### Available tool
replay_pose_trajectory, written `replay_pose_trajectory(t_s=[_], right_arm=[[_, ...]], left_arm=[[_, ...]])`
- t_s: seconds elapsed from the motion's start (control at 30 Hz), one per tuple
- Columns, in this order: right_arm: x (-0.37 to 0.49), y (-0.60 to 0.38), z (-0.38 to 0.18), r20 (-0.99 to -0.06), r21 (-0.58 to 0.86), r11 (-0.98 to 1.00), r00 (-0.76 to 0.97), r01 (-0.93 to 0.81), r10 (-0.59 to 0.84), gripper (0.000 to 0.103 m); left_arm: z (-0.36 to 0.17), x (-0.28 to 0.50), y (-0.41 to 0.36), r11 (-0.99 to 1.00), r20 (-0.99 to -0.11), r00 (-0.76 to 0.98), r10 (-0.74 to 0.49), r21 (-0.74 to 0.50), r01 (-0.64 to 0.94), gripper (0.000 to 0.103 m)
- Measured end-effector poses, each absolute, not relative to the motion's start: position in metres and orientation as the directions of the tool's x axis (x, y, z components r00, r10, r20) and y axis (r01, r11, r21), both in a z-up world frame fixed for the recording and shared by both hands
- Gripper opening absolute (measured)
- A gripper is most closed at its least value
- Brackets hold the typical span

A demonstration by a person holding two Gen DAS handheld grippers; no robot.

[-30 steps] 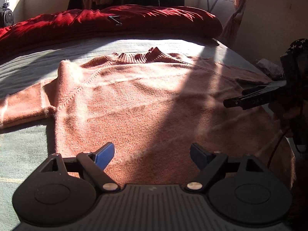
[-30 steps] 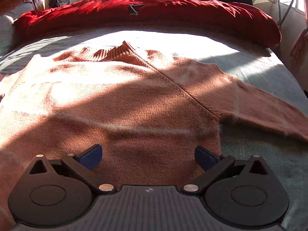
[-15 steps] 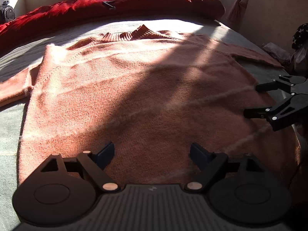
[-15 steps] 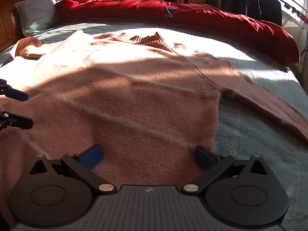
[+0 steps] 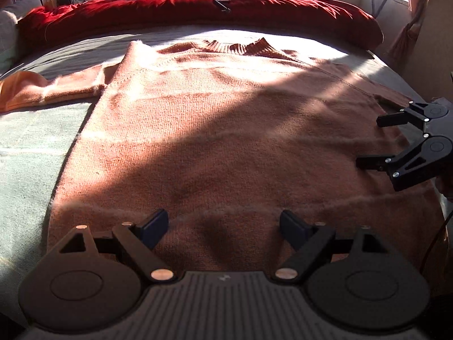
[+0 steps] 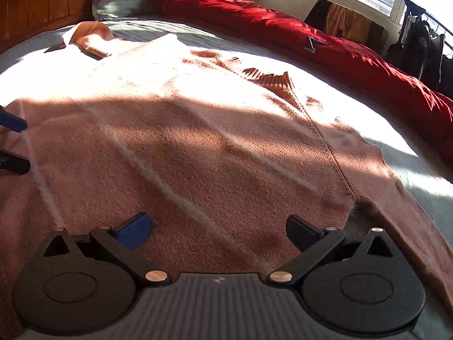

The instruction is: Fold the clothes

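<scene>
Left wrist view: the sweater [image 5: 226,141] lies flat on the bed [image 5: 31,141], collar far, hem near. The left gripper [image 5: 223,223] hangs released over the hem, apparently not touching. The right gripper [image 5: 373,141] sits spread at the right edge.

Right wrist view: the right gripper [image 6: 219,226] is released above the sweater [image 6: 198,141]; a red quilt [image 6: 283,28] lies beyond.
</scene>
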State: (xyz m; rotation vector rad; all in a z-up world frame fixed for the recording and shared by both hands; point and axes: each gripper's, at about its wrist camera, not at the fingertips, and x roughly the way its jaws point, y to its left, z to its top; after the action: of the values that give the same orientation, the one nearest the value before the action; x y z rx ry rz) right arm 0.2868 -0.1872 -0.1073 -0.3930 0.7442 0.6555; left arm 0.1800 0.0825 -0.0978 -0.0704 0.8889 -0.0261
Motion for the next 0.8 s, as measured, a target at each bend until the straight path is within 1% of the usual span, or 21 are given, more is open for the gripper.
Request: replay_pose_trajectory(t_s=[0.07, 0.2, 0.37, 0.53, 0.6, 0.67, 0.77, 0.8], right_arm=[[0.289, -0.186, -0.112, -0.733, -0.081, 0.715, 0.528, -0.695, 0.43, 0.103], [0.294, -0.186, -0.118, -0.737, -0.046, 0.684, 0.487, -0.728, 0.468, 0.103], [0.296, -0.185, -0.118, -0.743, -0.043, 0.671, 0.473, -0.74, 0.474, 0.103], [0.298, -0.187, -0.119, -0.74, -0.03, 0.652, 0.455, -0.757, 0.495, 0.103], [0.299, -0.188, -0.119, -0.738, -0.029, 0.648, 0.453, -0.761, 0.5, 0.103], [0.299, -0.188, -0.119, -0.736, -0.031, 0.649, 0.457, -0.76, 0.5, 0.103], [0.297, -0.188, -0.119, -0.732, -0.033, 0.659, 0.468, -0.751, 0.496, 0.103], [0.297, -0.187, -0.119, -0.731, -0.035, 0.663, 0.471, -0.748, 0.493, 0.103]], left_arm=[[-0.094, 0.185, 0.078, 0.997, -0.767, 0.64, -0.051, -0.079, -0.014, 0.086], [-0.092, 0.203, 0.056, 0.997, -0.76, 0.646, -0.073, -0.08, 0.019, 0.086], [-0.102, 0.197, 0.042, 0.996, -0.813, 0.576, -0.082, -0.093, 0.01, 0.086], [-0.101, 0.164, 0.058, 0.994, -0.847, 0.527, -0.065, -0.103, -0.043, 0.086], [-0.094, 0.159, 0.066, 0.994, -0.856, 0.517, -0.026, -0.075, -0.075, 0.086], [-0.084, 0.161, 0.074, 0.995, -0.841, 0.541, 0.002, -0.055, -0.088, 0.086], [-0.075, 0.175, 0.089, 0.989, -0.805, 0.592, -0.041, -0.116, -0.09, 0.086], [-0.079, 0.176, 0.093, 0.989, -0.809, 0.587, -0.04, -0.116, -0.092, 0.086]])
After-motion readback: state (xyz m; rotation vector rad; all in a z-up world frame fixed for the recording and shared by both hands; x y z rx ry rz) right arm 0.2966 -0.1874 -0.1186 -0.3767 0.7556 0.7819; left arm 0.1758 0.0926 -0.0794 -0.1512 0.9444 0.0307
